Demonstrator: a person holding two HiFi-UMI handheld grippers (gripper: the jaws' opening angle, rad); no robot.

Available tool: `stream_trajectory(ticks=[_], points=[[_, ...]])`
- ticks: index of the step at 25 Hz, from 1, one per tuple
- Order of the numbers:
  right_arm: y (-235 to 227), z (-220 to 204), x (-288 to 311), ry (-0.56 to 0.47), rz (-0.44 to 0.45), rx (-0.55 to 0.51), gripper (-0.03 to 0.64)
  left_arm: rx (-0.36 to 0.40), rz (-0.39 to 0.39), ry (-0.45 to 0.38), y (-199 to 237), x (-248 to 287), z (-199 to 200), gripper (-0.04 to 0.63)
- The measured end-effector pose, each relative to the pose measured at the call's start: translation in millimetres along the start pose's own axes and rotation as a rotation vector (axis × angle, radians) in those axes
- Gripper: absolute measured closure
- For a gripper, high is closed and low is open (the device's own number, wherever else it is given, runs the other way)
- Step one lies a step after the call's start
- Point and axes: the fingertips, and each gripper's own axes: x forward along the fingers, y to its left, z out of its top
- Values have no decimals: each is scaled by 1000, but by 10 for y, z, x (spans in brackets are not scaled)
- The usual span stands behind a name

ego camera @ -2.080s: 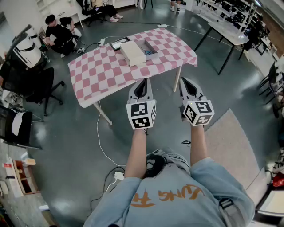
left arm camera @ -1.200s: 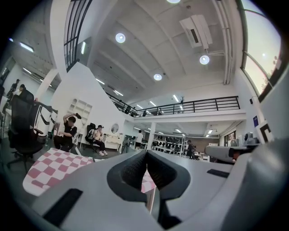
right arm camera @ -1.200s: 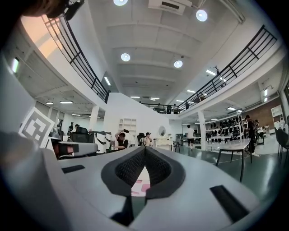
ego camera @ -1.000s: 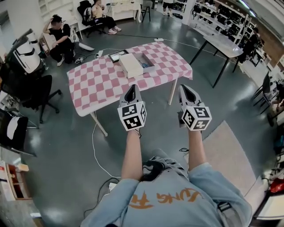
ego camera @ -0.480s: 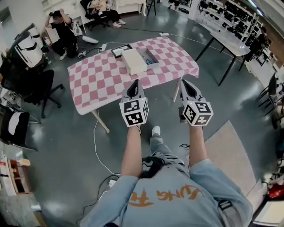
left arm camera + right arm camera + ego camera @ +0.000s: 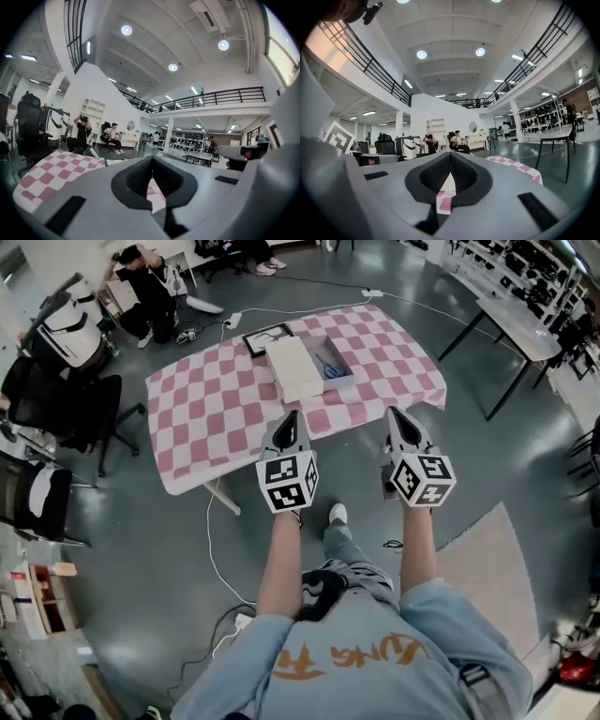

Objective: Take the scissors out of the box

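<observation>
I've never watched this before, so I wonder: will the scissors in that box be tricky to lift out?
The scissors look thin and lie flat in the shallow box: likely stiff and light, yet awkward to get under. Gripped by one handle, the blades might swing apart. The box just sits on the checked cloth and could slide if nudged.

Scissors (image 6: 330,366) in box (image 6: 349,369) — small blue streak, shape unreadable. Left gripper (image 6: 152,160), right gripper (image 6: 451,157) each block most of checkered table (image 6: 47,171) in own view. Chair (image 6: 28,502) — cut by head view's left edge.
</observation>
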Motion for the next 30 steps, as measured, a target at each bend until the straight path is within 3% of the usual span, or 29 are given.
stream_trajectory(ticks=[5,9,16,21,30], points=[[-398,-243,515,55,7,48,620,-4,-13,48,-71,610,-242,575],[-819,-453,888,112,-13,120,620,39,-22,117,-148,1138,-403,575],[-1210,-241,1601,99,55,153,620,132,-8,144,-241,2001,-207,575],[-1618,-220,1996,114,56,200,620,101,-38,139,-383,2520,-58,575],[-2007,-405,2386,148,55,244,620,72,30,182,-225,3008,-215,575]])
